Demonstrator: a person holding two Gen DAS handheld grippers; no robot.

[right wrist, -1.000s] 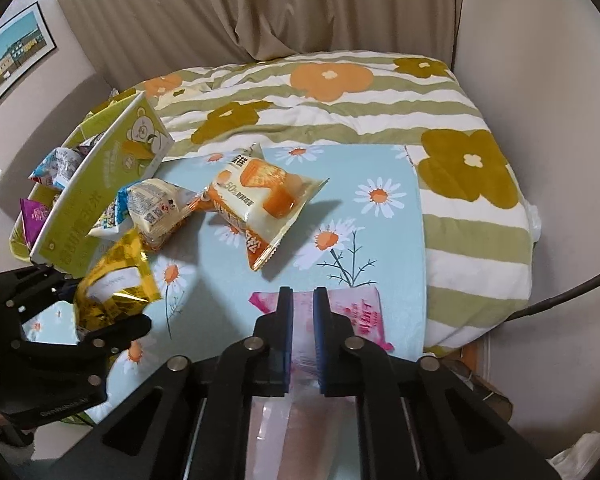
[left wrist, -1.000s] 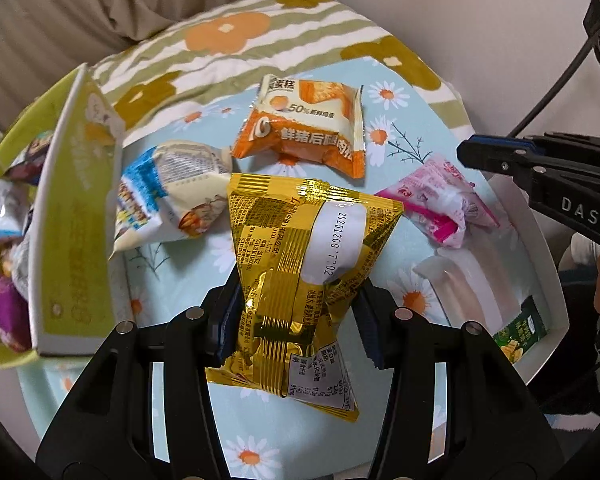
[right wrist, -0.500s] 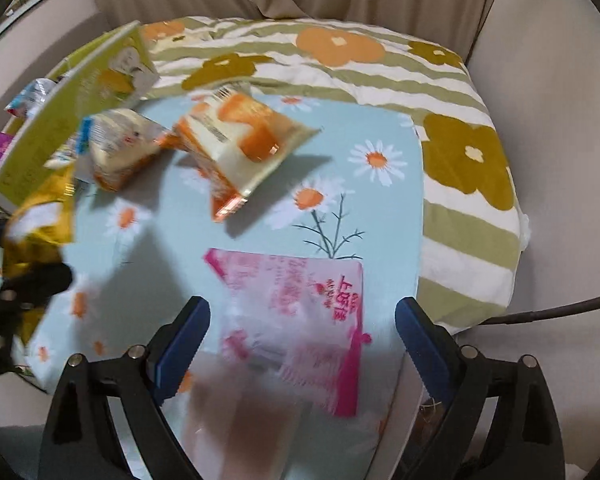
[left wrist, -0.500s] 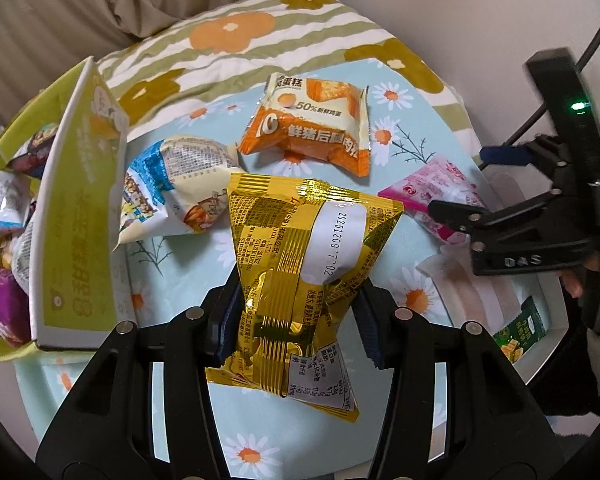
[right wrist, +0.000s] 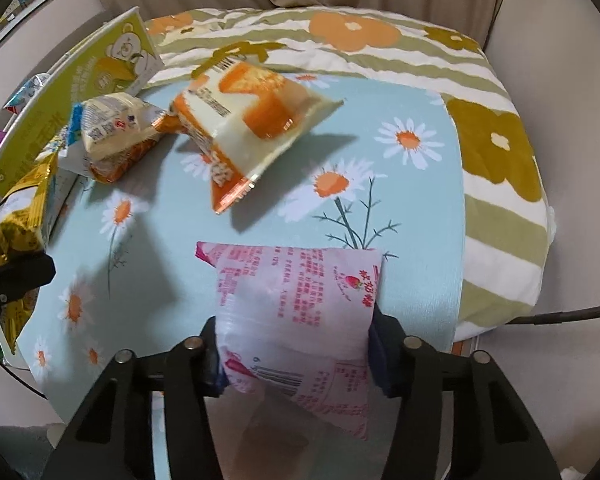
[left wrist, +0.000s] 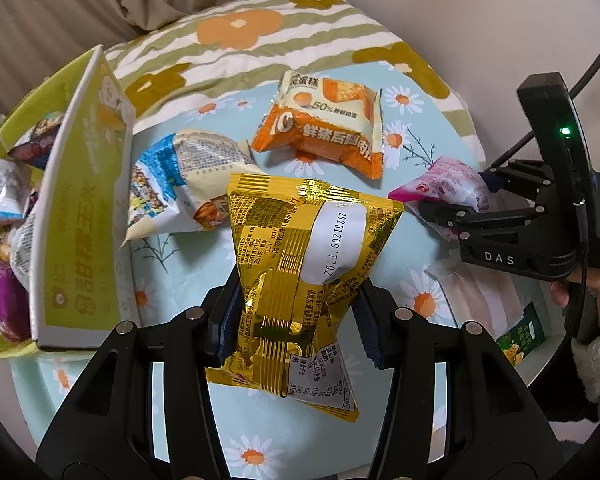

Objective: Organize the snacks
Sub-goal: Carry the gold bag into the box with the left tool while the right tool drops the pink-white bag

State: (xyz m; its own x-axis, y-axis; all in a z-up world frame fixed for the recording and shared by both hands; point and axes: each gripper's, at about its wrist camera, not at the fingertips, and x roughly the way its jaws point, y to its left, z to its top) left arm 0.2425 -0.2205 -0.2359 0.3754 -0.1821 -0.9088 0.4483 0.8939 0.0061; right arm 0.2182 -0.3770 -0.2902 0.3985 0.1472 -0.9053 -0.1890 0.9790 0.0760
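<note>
With the left tool gripping the gold packet and the right tool gripping the pink packet, carry both level to the yellow box at the bench's left edge.

Gold packet: metallic gold with fine stripes and a white date panel. Pink packet: translucent pink-white with red print. Orange packet: orange and cream. Behind the gold packet, a cream packet with blue and orange print. Box: yellow-green with a white bear figure. Cloth: pale blue with white, orange-centred daisies. Blanket: green-white stripes with orange and mustard flowers. Both tools: black.
</note>
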